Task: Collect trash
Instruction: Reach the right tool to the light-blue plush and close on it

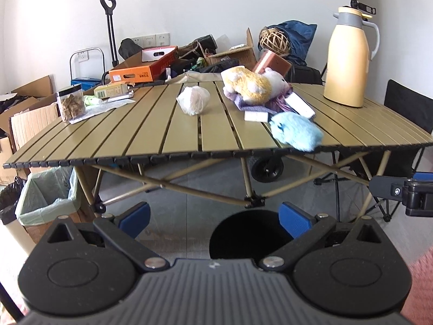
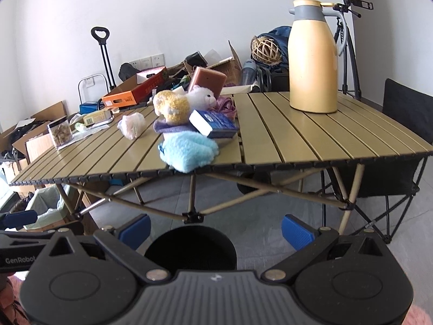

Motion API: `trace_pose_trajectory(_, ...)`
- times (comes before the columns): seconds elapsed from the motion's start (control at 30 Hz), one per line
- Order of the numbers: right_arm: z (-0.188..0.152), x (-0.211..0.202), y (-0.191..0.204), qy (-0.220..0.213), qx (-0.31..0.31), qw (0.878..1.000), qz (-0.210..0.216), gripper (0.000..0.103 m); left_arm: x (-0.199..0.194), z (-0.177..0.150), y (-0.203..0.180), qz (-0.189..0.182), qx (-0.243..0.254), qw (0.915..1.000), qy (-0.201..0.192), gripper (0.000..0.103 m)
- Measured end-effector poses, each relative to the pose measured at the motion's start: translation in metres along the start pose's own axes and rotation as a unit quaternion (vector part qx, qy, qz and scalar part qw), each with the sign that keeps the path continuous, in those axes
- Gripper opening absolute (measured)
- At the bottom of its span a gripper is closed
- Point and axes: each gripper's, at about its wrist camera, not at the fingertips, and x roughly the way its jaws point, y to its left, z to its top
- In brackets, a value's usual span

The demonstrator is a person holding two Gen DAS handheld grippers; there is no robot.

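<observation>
A crumpled white plastic bag (image 1: 193, 100) (image 2: 131, 125) lies on the slatted olive table (image 1: 151, 138) (image 2: 311, 140), left of a pile of plush toys. A bin lined with a pale green bag (image 1: 46, 197) (image 2: 44, 208) stands on the floor under the table's left end. A round black bin (image 1: 247, 234) (image 2: 190, 247) sits on the floor just in front of both grippers. My left gripper (image 1: 215, 218) is open, held below the table's front edge with nothing between its fingers. My right gripper (image 2: 216, 228) is likewise open and holds nothing.
On the table: a yellow-and-white plush (image 1: 249, 84), a blue plush (image 1: 296, 134) at the front edge, a blue-and-white box (image 2: 213, 123), a cream thermos jug (image 1: 350, 59), a clear jar of snacks (image 1: 71, 103). Cardboard boxes (image 1: 29, 119) and a black folding chair (image 2: 406, 140) flank the table.
</observation>
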Motion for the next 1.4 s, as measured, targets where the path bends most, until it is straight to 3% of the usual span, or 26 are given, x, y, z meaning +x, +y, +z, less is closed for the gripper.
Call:
trace_pose_trajectory(0.37, 0.031, 0.038, 0.008, -0.025, -0.007, 0.999, 0.019, 0.103, 0.039, 0.028, 0.014, 0.013, -0.02, 0.9996, -0.017, 0.103)
trace_pose_trajectory(0.87, 0.06, 0.114, 0.031, -0.027, -0.031, 0.999, 0.019, 0.103, 0.101, 0.057, 0.041, 0.038, -0.056, 0.9974, -0.026, 0.103)
trace_pose_trajectory(1.27, 0.063, 0.157, 0.035, -0.034, -0.027, 0.999, 0.028, 0.095, 0.121, 0.059, 0.044, 0.031, -0.064, 0.9973, -0.017, 0.103)
trace_pose_trajectory(1.4, 0.058, 0.165, 0.038, -0.032, -0.036, 0.999, 0.018, 0.088, 0.12, 0.056, 0.046, 0.027, -0.066, 0.9973, -0.016, 0.103)
